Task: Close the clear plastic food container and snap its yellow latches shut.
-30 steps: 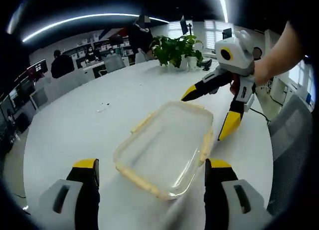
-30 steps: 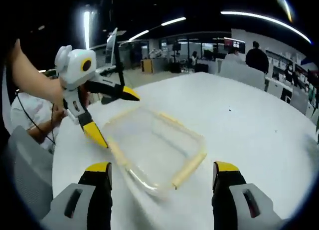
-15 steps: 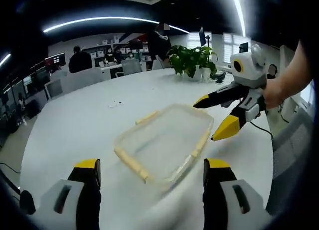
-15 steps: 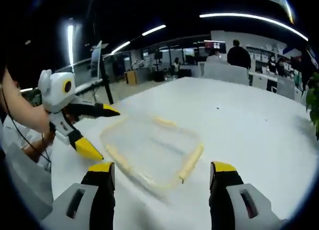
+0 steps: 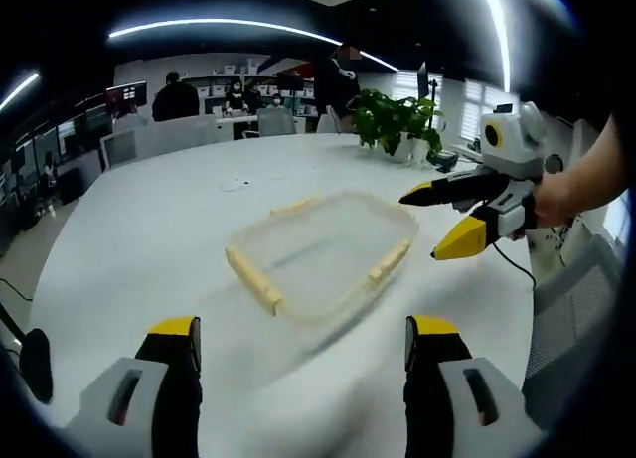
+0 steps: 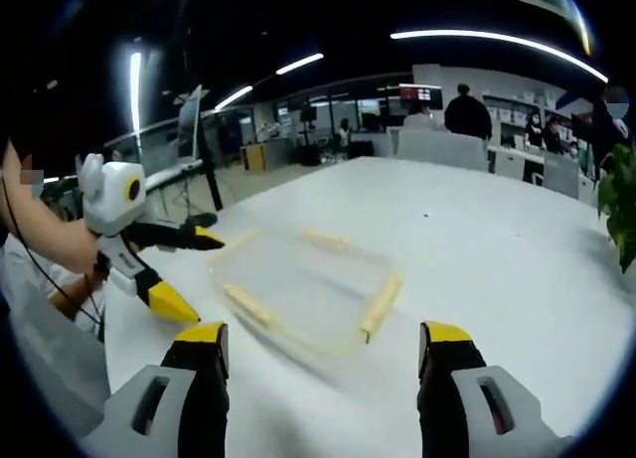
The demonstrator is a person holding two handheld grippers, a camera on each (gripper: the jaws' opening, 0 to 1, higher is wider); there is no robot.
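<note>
L gripper (image 5: 298,344) sits nearest in the left gripper view, jaws spread wide w/ nothing between them; hard yellow tips on black fingers rise at 7 and 5 o'clock. R gripper (image 6: 318,349) in the right gripper view reads the same: wide, empty, tips at 7 and 5. Both hang back from the work, prob. to line up before going in.

Next out, the food container (image 5: 320,251) lies flat on the white table (image 5: 139,259), just past center toward 12 in the left gripper view; in the right gripper view the container (image 6: 303,287) is at about center. Clear thin plastic, rounded-rect, shallow, glossy. Lid looks seated on the base, but can't say for sure. Yellow latches (image 5: 255,280) are stiff narrow bars along the edges; they seem to stick outward, not snapped down, so latching is likely still to do.

In the left gripper view the R gripper shows at 3 o'clock, tips near the container's far-right edge, apart from it, jaws parted; likely aiming at that side's latch.

Table is smooth, matte, rounded edge. Far out at 1 o'clock, a leafy potted plant (image 5: 397,120); beyond, office desks w/ ppl.
</note>
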